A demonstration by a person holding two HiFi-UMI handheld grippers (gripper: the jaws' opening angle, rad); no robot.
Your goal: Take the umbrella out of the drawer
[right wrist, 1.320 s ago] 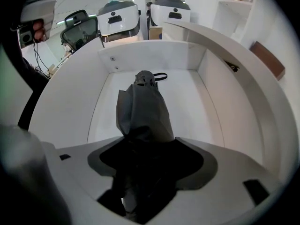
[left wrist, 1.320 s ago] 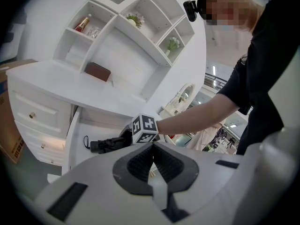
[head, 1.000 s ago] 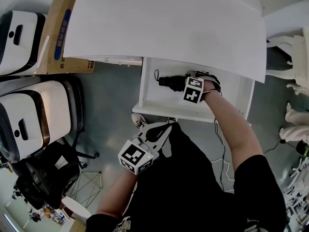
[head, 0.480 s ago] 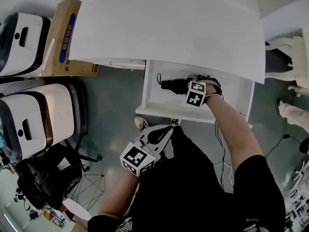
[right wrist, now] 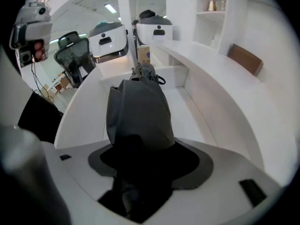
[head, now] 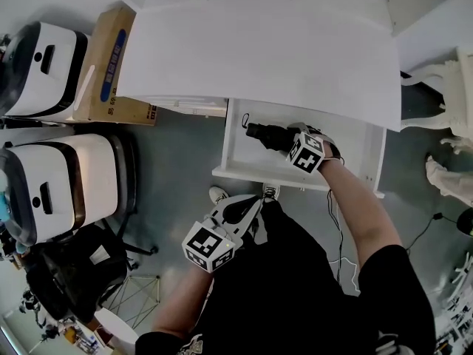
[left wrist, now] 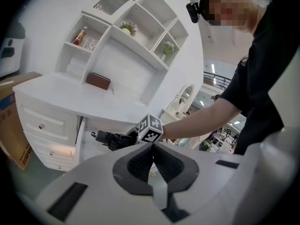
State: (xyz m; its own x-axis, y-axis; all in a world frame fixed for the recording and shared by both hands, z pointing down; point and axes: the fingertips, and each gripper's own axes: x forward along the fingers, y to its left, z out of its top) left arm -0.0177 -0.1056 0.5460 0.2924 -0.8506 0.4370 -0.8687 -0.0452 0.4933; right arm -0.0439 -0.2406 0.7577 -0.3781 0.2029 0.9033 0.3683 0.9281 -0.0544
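Right gripper (head: 292,143): jaws clamped on the dark fabric of a folded black umbrella (head: 267,133), arm stretched out over the open drawer (head: 259,174)
Umbrella: lies within the drawer's outline under the white desk (head: 259,50), its handle end towards the drawer's left wall; no view settles whether it rests on the drawer floor
Right gripper view only: the umbrella (right wrist: 138,111) fills the gap of the gripper (right wrist: 140,149) and runs away along the drawer, a cord loop at its far tip
Left gripper (head: 255,200): held low by the person's torso, well apart from the drawer
Left gripper view only: this gripper's (left wrist: 152,146) jaws are pressed together on nothing; beyond them, a shelf unit (left wrist: 136,22) above the desk and a brown box (left wrist: 98,81)
Head view only: a cardboard box (head: 114,65) beside the desk's left end
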